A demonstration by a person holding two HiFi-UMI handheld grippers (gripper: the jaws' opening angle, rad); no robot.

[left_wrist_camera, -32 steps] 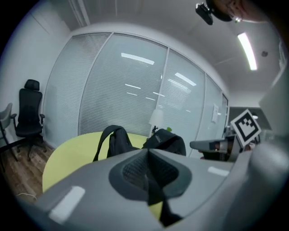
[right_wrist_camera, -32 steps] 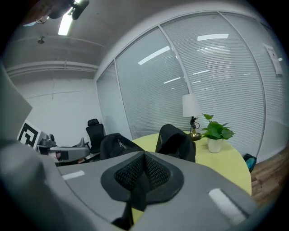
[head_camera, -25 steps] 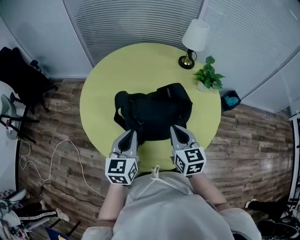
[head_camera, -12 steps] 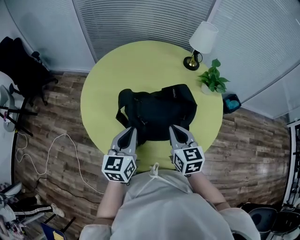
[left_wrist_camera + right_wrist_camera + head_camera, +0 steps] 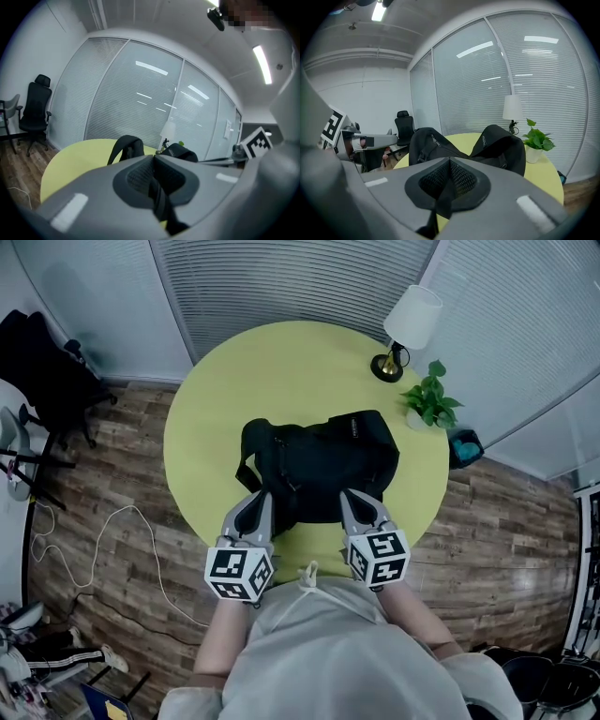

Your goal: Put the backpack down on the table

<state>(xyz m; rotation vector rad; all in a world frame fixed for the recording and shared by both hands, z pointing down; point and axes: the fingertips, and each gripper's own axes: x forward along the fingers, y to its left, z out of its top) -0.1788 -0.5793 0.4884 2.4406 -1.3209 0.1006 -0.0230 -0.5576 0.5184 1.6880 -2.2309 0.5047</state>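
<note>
Round table (image 5: pixel 281 362): backpack (image 5: pixel 323 465) rests on its near half, long axis left to right. Left gripper (image 5: pixel 257 498) and right gripper (image 5: pixel 351 495) sit equally close at its near edge, each clamped on a thin dark strap (image 5: pixel 439 199).

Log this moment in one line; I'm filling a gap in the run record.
black fabric backpack: resting on round yellow-green table | left gripper: shut on black strap | right gripper: shut on second black strap
</note>
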